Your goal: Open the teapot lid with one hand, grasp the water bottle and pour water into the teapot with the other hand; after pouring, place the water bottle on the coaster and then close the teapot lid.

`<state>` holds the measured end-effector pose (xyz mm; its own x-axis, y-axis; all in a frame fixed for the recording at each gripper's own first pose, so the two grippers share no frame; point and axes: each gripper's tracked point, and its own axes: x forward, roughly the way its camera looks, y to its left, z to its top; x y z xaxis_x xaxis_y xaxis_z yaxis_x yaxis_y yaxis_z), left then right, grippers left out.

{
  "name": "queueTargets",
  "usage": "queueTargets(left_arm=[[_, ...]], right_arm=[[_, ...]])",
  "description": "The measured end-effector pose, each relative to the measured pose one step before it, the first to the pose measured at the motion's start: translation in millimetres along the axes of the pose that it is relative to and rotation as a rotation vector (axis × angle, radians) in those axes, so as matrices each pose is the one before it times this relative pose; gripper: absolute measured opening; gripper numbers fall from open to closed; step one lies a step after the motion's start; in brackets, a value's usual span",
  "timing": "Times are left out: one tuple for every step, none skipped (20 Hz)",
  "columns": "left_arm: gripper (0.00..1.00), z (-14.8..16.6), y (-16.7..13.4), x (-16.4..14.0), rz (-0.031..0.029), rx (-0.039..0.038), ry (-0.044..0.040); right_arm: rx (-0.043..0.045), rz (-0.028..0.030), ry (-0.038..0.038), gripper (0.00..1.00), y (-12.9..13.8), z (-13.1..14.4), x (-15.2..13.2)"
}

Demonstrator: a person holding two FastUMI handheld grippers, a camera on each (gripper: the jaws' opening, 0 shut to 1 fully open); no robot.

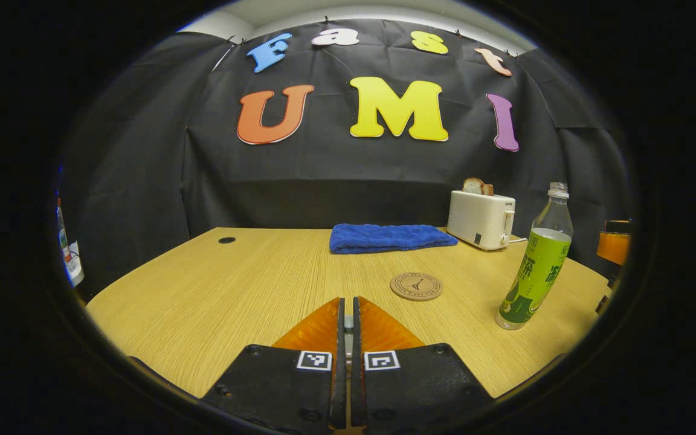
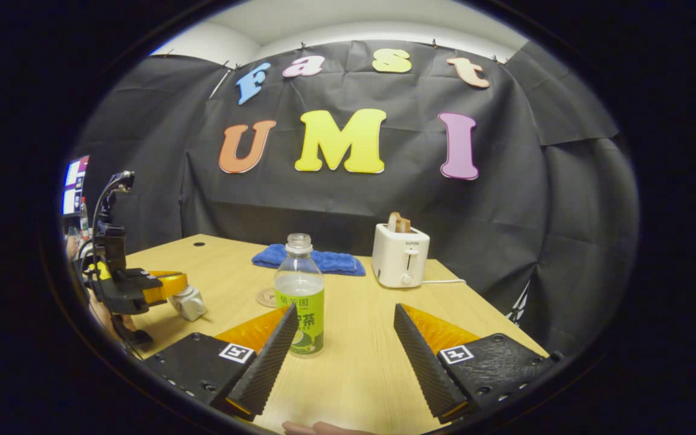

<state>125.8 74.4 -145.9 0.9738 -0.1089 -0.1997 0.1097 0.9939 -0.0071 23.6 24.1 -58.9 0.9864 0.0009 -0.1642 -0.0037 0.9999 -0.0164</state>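
Right now I see my left hand-held gripper [image 1: 348, 314] with its two fingers pressed together; a small pale sliver shows in the slit between them, but I cannot tell what it is. From the left gripper view, the water bottle [image 1: 536, 260] stands upright on the desk [image 1: 215, 290] off to the right, its cap off and its green label facing me. The round coaster [image 1: 416, 286] lies flat on the wood between the fingers' line and the bottle, apart from both. Behind it a folded blue towel [image 1: 390, 237] rests near the desk's far edge, with a white toaster [image 1: 481, 219] just beside it holding a slice of bread [image 1: 476, 186]. In the right gripper view, my right hand-held gripper [image 2: 348, 338] has its fingers spread wide apart, and the bottle stands ahead, close to the left finger, untouched as far as I can tell. Farther left in that view the other hand-held gripper hangs over the desk with a small white object [image 2: 188, 302] at its tip, likely the teapot lid, though I cannot make out the teapot itself.
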Motion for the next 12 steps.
queueTargets(left_arm=[[0.06,1.7,2.3,-1.43,0.00384,-0.00219,-0.00415],[0.05,1.91,-0.53,-1.32,-0.00165,-0.00937,-0.00391],[0.05,2.1,1.63,-0.09,0.00268,-0.0146,-0.00659],[0.05,3.09,1.92,-1.5,0.00339,-0.02264,-0.01027],[0.05,3.43,-0.8,-0.7,-0.00421,-0.01803,-0.00807],[0.05,2.85,0.39,-1.76,0.00357,-0.0065,-0.00883],[0.05,3.24,1.61,-2.02,0.00521,0.00064,-0.00972],[0.05,5.22,0.16,-3.17,0.00086,-0.00215,-0.00586],[0.05,4.62,-2.44,-4.32,-0.0079,-0.01038,-0.00401],[0.05,4.76,-3.43,-5.12,-0.01574,-0.01313,-0.002],[0.05,4.64,-3.22,-5.18,-0.01056,-0.0089,-0.00179],[0.05,3.59,-0.97,-7.03,-0.00392,-0.00415,-0.00011]], right_arm=[[0.00155,-0.00405,-0.00121,0.96,-1.74,-0.04,-0.25],[0.00187,-0.00438,-0.00157,0.96,-1.44,0.87,0.16],[0.00027,-0.00215,-0.00112,0.96,-0.98,-0.41,-0.44],[-0.00038,-0.00164,0.00052,0.96,-0.76,-0.17,0.57],[0.00178,-0.00096,0.00041,0.96,0.0,-0.4,0.86],[0.00042,0.00231,0.00217,0.96,0.73,0.02,0.69],[-0.00001,0.00275,-0.0004,0.96,0.87,-1.27,0.43],[0.0013,0.00147,0.00034,0.95,1.0,-0.31,0.22],[0.00139,0.00276,0.00042,0.95,0.81,-1.23,0.74],[0.00246,0.00259,0.00058,0.95,1.34,-0.05,0.75],[0.00393,0.00739,-0.00169,0.95,3.2,-1.29,0.18],[0.0048,0.00988,-0.00202,0.96,3.74,-0.16,0.03]])
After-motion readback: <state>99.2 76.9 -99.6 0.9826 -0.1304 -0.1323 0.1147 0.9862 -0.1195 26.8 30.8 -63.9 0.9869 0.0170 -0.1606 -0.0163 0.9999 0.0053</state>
